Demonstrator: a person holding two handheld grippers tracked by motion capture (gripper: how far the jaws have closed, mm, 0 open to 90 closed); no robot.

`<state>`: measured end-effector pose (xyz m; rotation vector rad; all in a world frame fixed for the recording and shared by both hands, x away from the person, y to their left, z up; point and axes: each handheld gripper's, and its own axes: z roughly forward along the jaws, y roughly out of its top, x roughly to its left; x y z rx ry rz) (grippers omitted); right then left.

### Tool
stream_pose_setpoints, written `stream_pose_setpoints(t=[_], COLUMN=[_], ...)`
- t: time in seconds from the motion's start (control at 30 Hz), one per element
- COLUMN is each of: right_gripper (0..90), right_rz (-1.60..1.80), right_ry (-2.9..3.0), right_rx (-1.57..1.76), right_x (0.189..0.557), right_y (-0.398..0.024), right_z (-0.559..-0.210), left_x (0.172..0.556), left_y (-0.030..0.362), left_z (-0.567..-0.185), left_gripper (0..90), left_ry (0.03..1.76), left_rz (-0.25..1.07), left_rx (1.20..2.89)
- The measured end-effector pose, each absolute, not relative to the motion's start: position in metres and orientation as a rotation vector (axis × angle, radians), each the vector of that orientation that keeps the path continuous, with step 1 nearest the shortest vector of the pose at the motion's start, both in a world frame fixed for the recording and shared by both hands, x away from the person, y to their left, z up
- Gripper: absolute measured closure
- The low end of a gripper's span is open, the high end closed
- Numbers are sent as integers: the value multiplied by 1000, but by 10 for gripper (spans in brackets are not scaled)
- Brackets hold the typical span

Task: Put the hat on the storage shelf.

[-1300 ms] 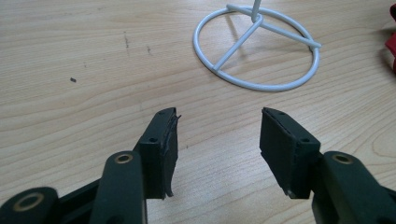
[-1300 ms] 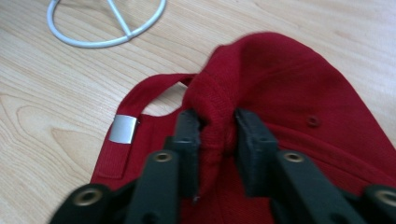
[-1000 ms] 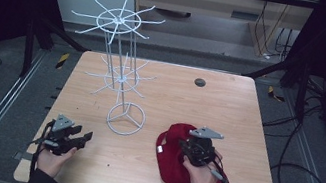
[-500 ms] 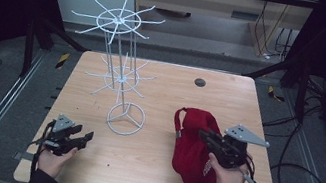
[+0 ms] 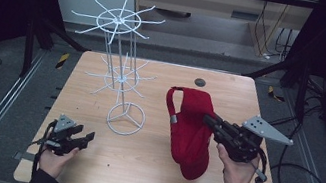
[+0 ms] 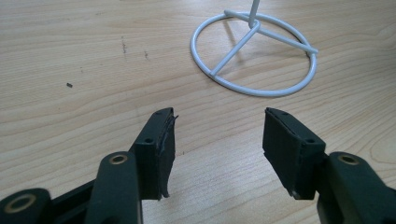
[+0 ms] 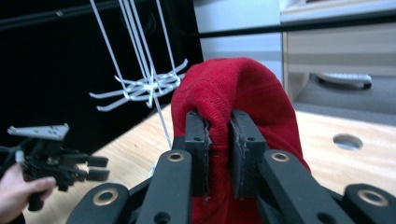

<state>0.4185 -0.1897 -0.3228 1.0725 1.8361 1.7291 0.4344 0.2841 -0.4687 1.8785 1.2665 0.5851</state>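
A red cap (image 5: 191,127) hangs above the right half of the table, lifted by my right gripper (image 5: 208,119), which is shut on its fabric. In the right gripper view the two pads (image 7: 198,140) pinch a fold of the red cap (image 7: 261,93). A white wire hanging rack (image 5: 120,76) with two tiers of hook arms stands left of centre on a ring base (image 6: 254,58). My left gripper (image 5: 86,137) rests low near the table's front left corner; its jaws have just been opening and stand open over bare wood (image 6: 217,140), nothing between them.
The wooden table (image 5: 145,180) has a round grommet hole (image 5: 199,82) at the back right. Dark frame rails run along both sides, and cables lie on the floor to the right (image 5: 302,182). A cabinet stands behind the table.
My right gripper has risen and moved right with the red cap, which now hangs off the table instead of lying on it. The left hand has stayed put.
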Motion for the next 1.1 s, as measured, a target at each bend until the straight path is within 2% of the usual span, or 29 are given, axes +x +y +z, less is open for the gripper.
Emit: stream_pose_setpoints(t=[0.6,1.1], right_gripper=[794,794], right_rz=[1861,1936], right_ry=[1674,1612], right_rx=[945,823], right_x=[418,420], right_y=[-184,-160], right_z=[-264,-214], left_x=[435,435], left_y=[283,283], left_z=[-469,-470], left_gripper=[432,428], left_ry=[1261,1258], left_rz=[585,582], left_rx=[1884,1887])
